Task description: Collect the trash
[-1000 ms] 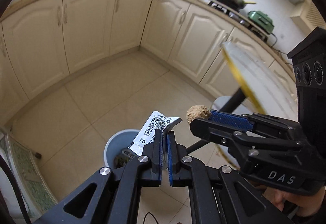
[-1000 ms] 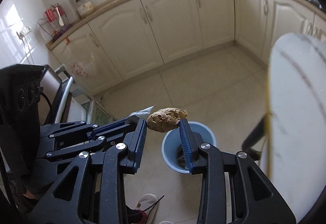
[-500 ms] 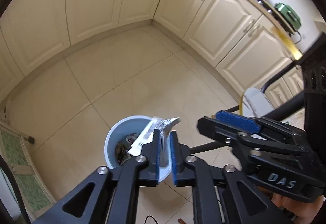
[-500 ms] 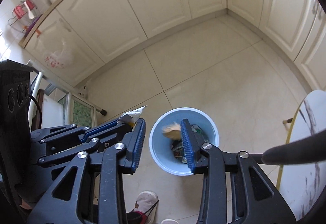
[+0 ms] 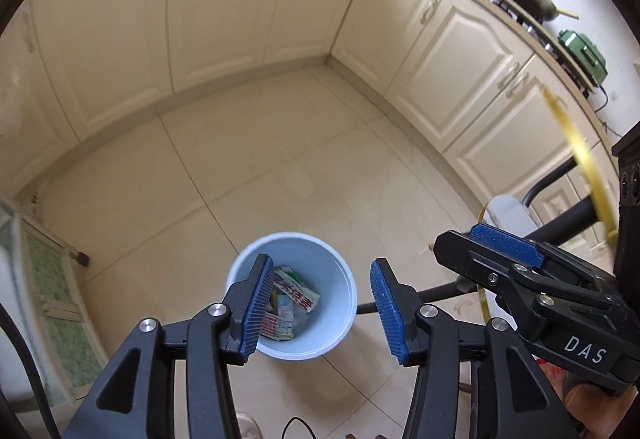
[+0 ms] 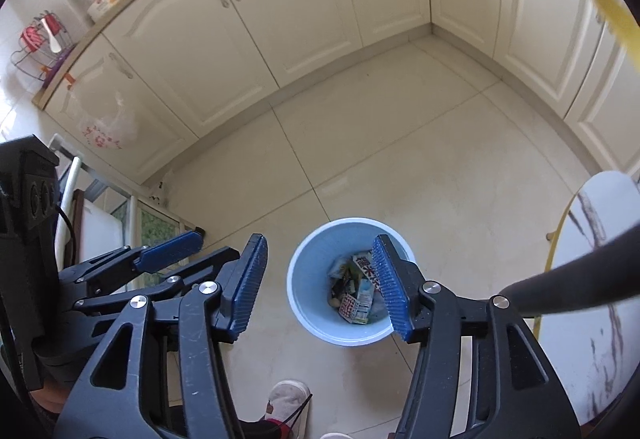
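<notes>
Left wrist view: the left gripper hangs over the blue bin with its jaws opening and nothing between the pads; the bin mouth shows in the gap, its centre toward 11 o'clock of the gap's midpoint. Wrappers and cartons lie inside the bin. The right gripper enters at 3 o'clock, and no item can be seen in it. To finish the release well, let the jaws part fully while the tips stay above the rim, then lift clear without knocking the bin wall. Right wrist view: the right gripper also has its jaws opening and empty; the blue bin sits toward 4 o'clock of the gap, with the right-hand finger crossing its far rim. The trash rests at the bin bottom. The left gripper lies at 9 o'clock, just beside. Judged from this, both drops look complete; the next need is to confirm nothing clings to the ribbed pads.
</notes>
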The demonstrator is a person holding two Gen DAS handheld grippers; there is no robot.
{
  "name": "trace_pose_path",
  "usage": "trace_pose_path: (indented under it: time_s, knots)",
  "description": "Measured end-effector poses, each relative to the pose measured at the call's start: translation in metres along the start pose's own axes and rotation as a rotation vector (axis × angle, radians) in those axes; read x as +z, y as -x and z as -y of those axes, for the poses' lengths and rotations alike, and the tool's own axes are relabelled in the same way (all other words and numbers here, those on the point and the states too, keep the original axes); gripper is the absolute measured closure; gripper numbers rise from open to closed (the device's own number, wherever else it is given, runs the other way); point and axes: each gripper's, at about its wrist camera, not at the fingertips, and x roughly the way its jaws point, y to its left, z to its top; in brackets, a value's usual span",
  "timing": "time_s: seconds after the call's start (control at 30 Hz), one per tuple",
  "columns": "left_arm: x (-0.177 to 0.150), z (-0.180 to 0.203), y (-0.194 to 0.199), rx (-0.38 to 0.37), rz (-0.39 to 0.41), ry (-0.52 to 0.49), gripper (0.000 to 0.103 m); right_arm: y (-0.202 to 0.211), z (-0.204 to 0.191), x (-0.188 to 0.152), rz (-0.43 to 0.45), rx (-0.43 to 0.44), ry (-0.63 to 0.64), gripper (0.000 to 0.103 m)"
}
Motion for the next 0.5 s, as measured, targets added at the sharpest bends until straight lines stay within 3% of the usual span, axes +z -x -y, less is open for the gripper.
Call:
trace_pose_path:
  time_s: [0.23,0.3,0.5]
  knots:
    - [-0.014,0.01,0.11,0.067,0.19,-0.013,0.039,0.08,-0.045,-0.008,0.124,0.001,0.051,0.035]
    - [-0.02,0.021,0.14,0.066,0.24,-0.02,0.037,0.111,-0.056,-0.014,0.17,-0.008,0.066,0.027]
    - [-0.051,0.074,0.222,0.062,0.401,-0.087,0.014,0.213,-0.073,-0.045,0.325,-0.076,0.082,0.008]
